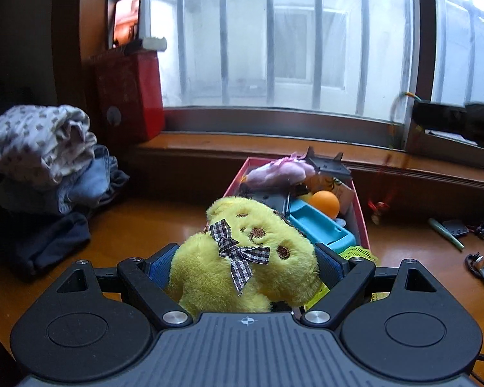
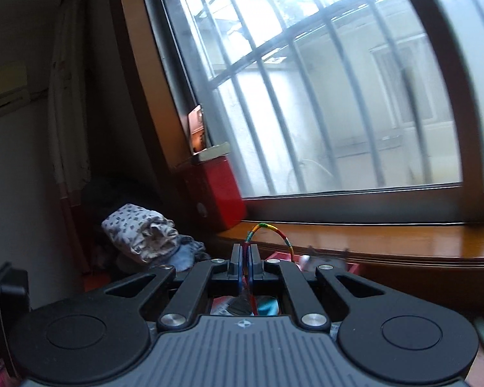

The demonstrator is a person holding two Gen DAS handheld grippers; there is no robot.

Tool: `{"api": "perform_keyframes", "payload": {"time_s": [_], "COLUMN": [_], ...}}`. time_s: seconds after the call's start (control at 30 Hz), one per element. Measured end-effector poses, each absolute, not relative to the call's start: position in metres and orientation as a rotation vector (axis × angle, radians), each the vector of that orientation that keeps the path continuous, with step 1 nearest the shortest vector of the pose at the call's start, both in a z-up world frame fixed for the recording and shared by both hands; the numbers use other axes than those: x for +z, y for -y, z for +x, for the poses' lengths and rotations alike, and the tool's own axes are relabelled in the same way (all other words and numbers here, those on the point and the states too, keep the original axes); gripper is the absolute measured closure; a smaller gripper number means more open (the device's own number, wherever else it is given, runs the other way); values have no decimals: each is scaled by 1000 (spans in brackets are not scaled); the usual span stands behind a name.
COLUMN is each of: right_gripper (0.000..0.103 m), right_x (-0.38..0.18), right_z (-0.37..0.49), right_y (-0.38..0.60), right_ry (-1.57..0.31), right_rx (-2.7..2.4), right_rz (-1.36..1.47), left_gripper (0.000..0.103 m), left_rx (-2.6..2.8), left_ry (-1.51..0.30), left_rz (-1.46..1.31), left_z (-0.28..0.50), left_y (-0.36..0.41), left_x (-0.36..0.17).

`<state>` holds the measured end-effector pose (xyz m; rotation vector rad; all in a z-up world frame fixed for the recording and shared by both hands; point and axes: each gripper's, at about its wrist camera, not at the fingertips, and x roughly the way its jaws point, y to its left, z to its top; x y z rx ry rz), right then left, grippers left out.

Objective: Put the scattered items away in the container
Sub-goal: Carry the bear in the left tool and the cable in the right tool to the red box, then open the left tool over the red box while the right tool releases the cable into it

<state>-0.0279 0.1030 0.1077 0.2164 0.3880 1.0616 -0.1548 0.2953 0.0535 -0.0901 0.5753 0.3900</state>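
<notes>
My left gripper [image 1: 245, 258] is shut on a yellow plush bear [image 1: 242, 258] with a checked bow, held just in front of the red box [image 1: 359, 216]. The box holds a purple plush [image 1: 279, 172], an orange ball [image 1: 324, 203], a blue tray [image 1: 319, 225] and a dark toy plane [image 1: 327, 164]. My right gripper [image 2: 246, 258] is shut on a multicoloured braided cord loop [image 2: 274, 230], raised above the box [image 2: 353, 267], which shows partly behind the fingers. The cord also hangs at the right of the left wrist view [image 1: 384, 193].
A pile of folded clothes [image 1: 45, 158] lies at the left on the wooden table [image 1: 138, 225]. A red carton [image 1: 129, 93] stands on the window sill [image 1: 274, 148]. A green pen [image 1: 445, 233] and small dark items [image 1: 482, 269] lie at the right.
</notes>
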Motion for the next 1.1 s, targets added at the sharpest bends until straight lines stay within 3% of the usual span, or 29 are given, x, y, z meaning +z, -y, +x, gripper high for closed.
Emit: {"api": "perform_keyframes", "payload": {"time_s": [0.33,0.57,0.67,0.8,0.93,1.1], "right_gripper": [99,81,68,63,46,39], "right_x": [95,78,74,71,65,49], "right_z": [-11,-8,-10,-14,-25,-44], "right_y": [-137,-141,-137,-125,-107,-76], "right_ry": [-435,-486,-485,-488,-503,-550], "right_rx": [1050,1014,997,980,950,854], "right_rz": [180,147,147,167,179,179], "left_gripper": [14,8,6,3,1,0], "left_rx": [351,361,365,355,325,248], "left_ry": [-583,-564,-544,-516,-491,-489], "left_rz": [-118,-126,-116,-92,-75,-53], "left_z": [-145,-145,-147,-150,-151,-146], "left_y": [-306,-308,-307,-301,-292,-272], "left_x": [39,41,48,58,67,70]}}
